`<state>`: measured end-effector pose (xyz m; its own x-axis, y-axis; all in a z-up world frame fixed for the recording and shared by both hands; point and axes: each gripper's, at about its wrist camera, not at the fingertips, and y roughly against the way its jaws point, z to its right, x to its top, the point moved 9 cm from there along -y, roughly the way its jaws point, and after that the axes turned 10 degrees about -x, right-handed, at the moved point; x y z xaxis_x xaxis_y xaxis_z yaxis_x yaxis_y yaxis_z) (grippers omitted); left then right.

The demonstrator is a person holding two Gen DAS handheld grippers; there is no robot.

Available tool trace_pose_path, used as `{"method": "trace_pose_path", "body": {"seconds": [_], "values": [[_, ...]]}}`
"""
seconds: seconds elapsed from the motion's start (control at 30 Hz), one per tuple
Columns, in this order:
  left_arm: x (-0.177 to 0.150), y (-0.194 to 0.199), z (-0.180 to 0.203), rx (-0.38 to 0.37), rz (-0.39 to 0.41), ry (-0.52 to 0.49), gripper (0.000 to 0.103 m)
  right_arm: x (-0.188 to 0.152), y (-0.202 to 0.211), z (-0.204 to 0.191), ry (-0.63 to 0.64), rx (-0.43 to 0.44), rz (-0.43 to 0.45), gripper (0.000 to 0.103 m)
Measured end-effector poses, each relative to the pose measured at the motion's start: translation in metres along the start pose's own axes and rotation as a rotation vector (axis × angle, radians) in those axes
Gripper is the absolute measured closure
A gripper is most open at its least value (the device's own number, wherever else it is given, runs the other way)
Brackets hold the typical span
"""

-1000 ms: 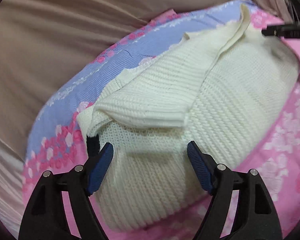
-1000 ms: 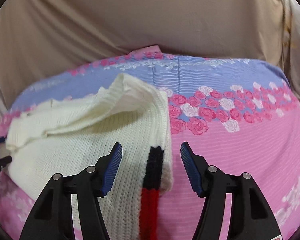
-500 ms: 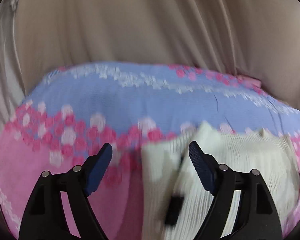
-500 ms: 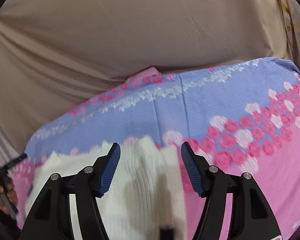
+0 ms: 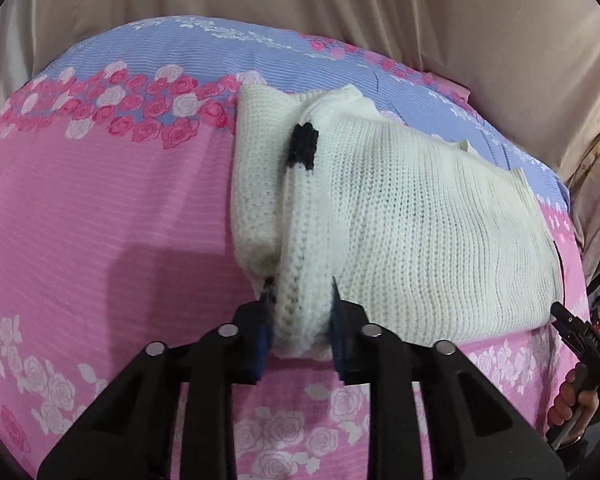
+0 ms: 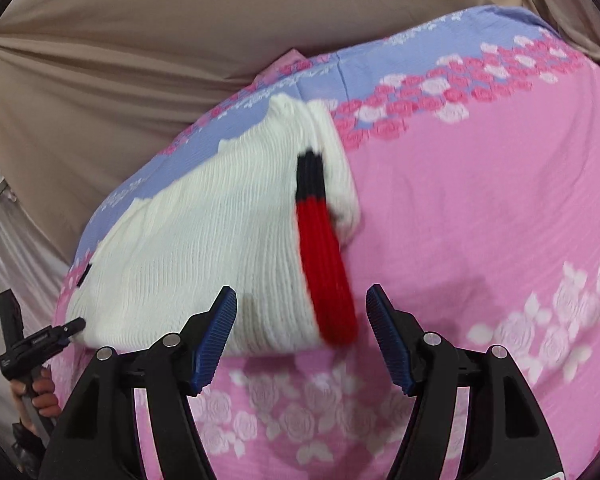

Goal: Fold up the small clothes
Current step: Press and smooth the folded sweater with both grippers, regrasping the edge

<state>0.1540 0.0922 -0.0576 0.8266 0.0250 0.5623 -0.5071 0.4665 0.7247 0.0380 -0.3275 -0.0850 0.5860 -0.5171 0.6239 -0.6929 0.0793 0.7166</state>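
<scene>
Tongs come first: our left tongs [image 5: 300,320] pinch the near corner of the white knitted sweater [image 5: 420,232], while our right tongs [image 6: 300,332] gape wide, empty, at its opposite corner. Beyond, the sweater lies partly folded on the floral bedsheet [image 5: 100,220]. Lifting one-handed could spill the loose layers. Only the right view shows the red-and-black stripe [image 6: 324,256] at 12 o'clock.

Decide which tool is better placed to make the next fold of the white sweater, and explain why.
Probably left. The left tool is shut on the sweater's near edge, while the right tool is open, gripping nothing.
</scene>
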Motion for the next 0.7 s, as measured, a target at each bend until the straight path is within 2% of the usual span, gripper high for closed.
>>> {"method": "trace_pose_path", "body": {"seconds": [0.03,0.07,0.1,0.13,0.2,0.27,0.33,0.43,0.5,0.57,0.6,0.67,0.7], "values": [[0.003,0.001,0.002,0.0,0.001,0.002,0.088,-0.005,-0.005,0.001,-0.005,0.0,-0.02,0.037],[0.004,0.004,0.003,0.004,0.006,0.003,0.088,-0.004,-0.005,0.0,0.0,-0.007,-0.008,0.05],[0.005,0.011,0.005,0.004,0.009,-0.001,0.089,-0.002,-0.003,-0.006,0.021,0.005,0.004,0.087],[0.005,0.016,0.006,0.005,0.012,-0.007,0.09,0.0,-0.001,-0.011,0.034,0.021,-0.006,0.087],[-0.005,0.035,0.004,0.007,0.005,-0.023,0.091,0.01,0.016,-0.013,0.037,0.014,0.037,0.088],[-0.027,0.05,0.002,0.005,-0.04,-0.023,0.091,0.015,0.037,-0.009,0.068,-0.013,0.058,0.09],[-0.059,0.056,-0.004,0.014,-0.105,-0.005,0.091,0.008,0.056,0.0,0.082,-0.009,0.038,0.091],[-0.109,0.059,-0.011,0.005,-0.181,0.05,0.09,-0.024,0.076,0.023,0.12,-0.069,-0.031,0.091],[-0.113,0.068,-0.007,0.016,-0.149,0.033,0.087,-0.055,0.08,0.041,0.12,-0.098,-0.101,0.09],[-0.099,0.079,0.001,0.007,-0.1,0.039,0.083,-0.082,0.075,0.049,0.13,-0.114,-0.173,0.088],[-0.09,0.083,0.005,-0.002,-0.075,0.033,0.08,-0.088,0.074,0.05,0.142,-0.13,-0.184,0.082],[-0.054,0.096,0.021,-0.01,0.013,-0.027,0.059,-0.078,0.078,0.049,0.172,-0.187,-0.13,0.072],[-0.035,0.1,0.029,0.002,0.066,-0.062,0.043,-0.063,0.084,0.045,0.184,-0.208,-0.076,0.063]]}}
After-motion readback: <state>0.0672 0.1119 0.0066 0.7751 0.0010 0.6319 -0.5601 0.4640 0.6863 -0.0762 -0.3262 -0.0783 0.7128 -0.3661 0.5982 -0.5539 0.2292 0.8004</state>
